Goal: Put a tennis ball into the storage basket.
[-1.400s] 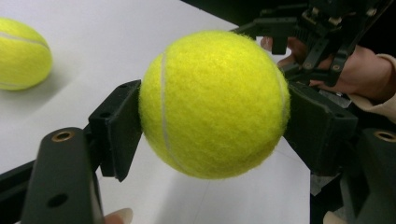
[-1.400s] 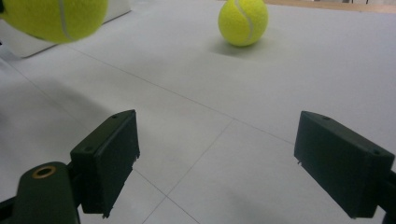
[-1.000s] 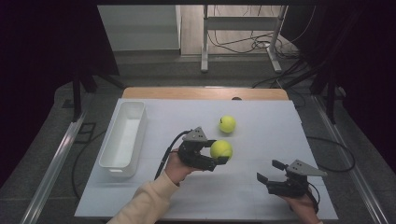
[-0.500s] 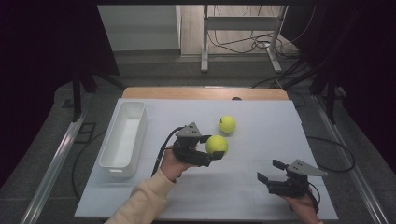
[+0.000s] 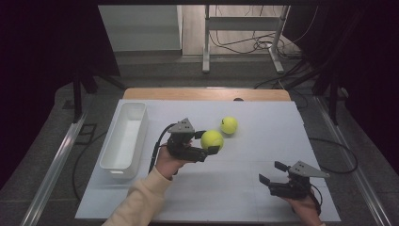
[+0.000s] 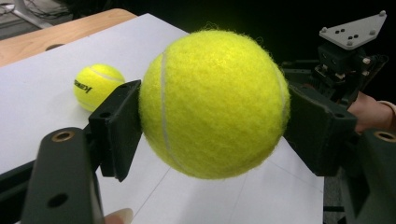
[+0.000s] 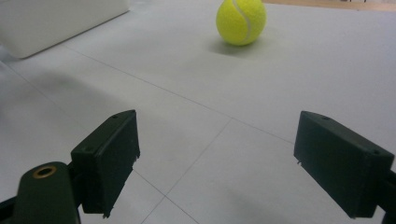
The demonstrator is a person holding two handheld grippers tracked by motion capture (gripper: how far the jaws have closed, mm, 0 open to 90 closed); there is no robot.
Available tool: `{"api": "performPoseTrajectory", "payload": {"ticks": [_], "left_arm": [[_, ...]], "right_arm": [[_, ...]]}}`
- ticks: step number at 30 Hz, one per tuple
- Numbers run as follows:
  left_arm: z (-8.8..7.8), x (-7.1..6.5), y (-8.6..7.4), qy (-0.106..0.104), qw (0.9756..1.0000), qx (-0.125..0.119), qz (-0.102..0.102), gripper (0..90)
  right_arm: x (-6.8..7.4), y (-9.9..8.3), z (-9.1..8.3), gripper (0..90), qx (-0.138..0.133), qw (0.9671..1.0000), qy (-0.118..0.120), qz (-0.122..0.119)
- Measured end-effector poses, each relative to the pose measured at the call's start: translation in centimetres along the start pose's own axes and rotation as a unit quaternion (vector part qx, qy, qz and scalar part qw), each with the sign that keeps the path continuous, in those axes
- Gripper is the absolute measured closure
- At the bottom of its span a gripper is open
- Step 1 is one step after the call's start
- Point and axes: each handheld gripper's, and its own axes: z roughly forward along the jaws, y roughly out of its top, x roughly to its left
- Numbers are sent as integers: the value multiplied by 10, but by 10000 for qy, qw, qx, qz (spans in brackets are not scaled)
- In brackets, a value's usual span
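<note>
Tennis ball clamped and lifted in the left gripper, right gripper idle

The white table (image 5: 235,188) carries a white rectangular bin (image 5: 124,141) along its left edge. The left gripper (image 5: 207,142), near the table's middle, has both jaws pressed against a held tennis ball (image 6: 212,102), raised clear of the surface. The right gripper (image 5: 271,173) sits near the front right corner, jaws spread wide with nothing between. A second tennis ball (image 5: 229,125) rests toward the far edge, just beyond the held one
</note>
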Motion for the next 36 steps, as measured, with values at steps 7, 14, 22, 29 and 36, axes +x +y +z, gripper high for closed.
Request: {"api": "performPoseTrajectory", "payload": {"ticks": [7,14,22,29,36], "left_arm": [[-4,5,0,64,10000,-53,-44,261],[-12,9,2,105,9998,-164,-79,261],[-19,13,4,175,9995,-230,-104,261],[-24,15,5,238,9994,-251,-84,261],[-29,17,5,283,9991,-310,-98,261]], "right_arm": [[0,0,0,148,-2,10000,-11,8],[0,0,0,149,-3,10000,-16,11],[0,0,0,149,5,10000,-19,14],[-1,0,0,149,11,10000,-23,17],[-1,0,0,149,12,10000,-27,16]]}}
